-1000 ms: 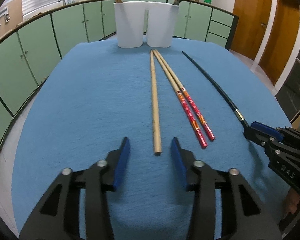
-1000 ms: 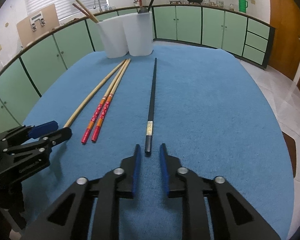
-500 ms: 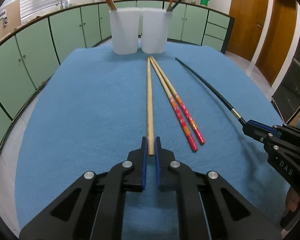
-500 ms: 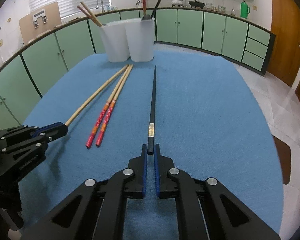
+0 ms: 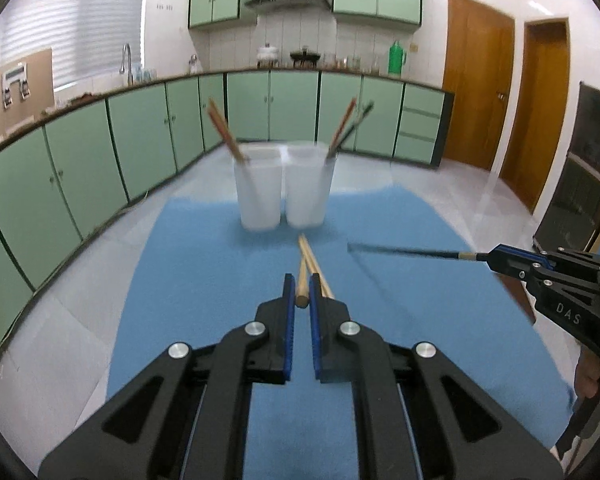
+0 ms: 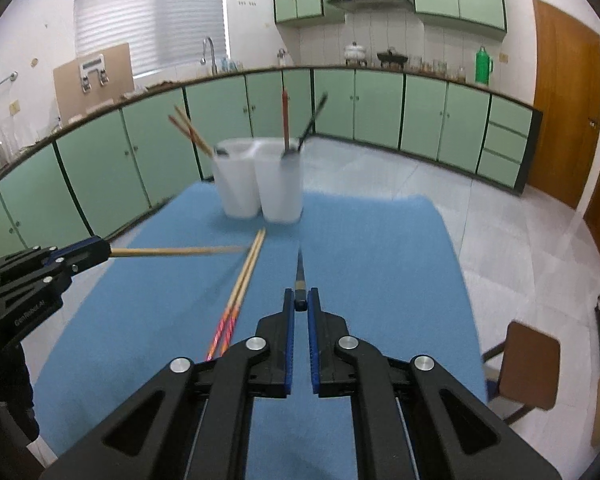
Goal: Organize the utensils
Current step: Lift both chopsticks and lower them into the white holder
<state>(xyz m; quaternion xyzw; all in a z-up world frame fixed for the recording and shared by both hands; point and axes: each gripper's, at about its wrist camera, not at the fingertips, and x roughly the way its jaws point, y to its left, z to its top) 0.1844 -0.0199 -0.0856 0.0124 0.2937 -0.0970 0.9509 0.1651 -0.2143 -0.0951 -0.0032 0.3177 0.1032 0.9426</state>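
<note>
Left tongs [image 5: 301, 294] pinch a bamboo chopstick [image 6: 172, 251], right tongs [image 6: 300, 300] a black chopstick [image 5: 404, 251], both angled down.

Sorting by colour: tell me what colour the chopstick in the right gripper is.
Black chopstick, clearest in the left wrist view.

Motion blur softened the two translucent white plastic cups [image 5: 282, 190] and the chopsticks standing in them. The plain wooden chopstick's [image 5: 302, 282] far length was foreshortened behind its near end. The pair of red-patterned chopsticks [image 6: 236, 300] ran partly beneath the right gripper's black frame. Countertop items were too small to identify.
</note>
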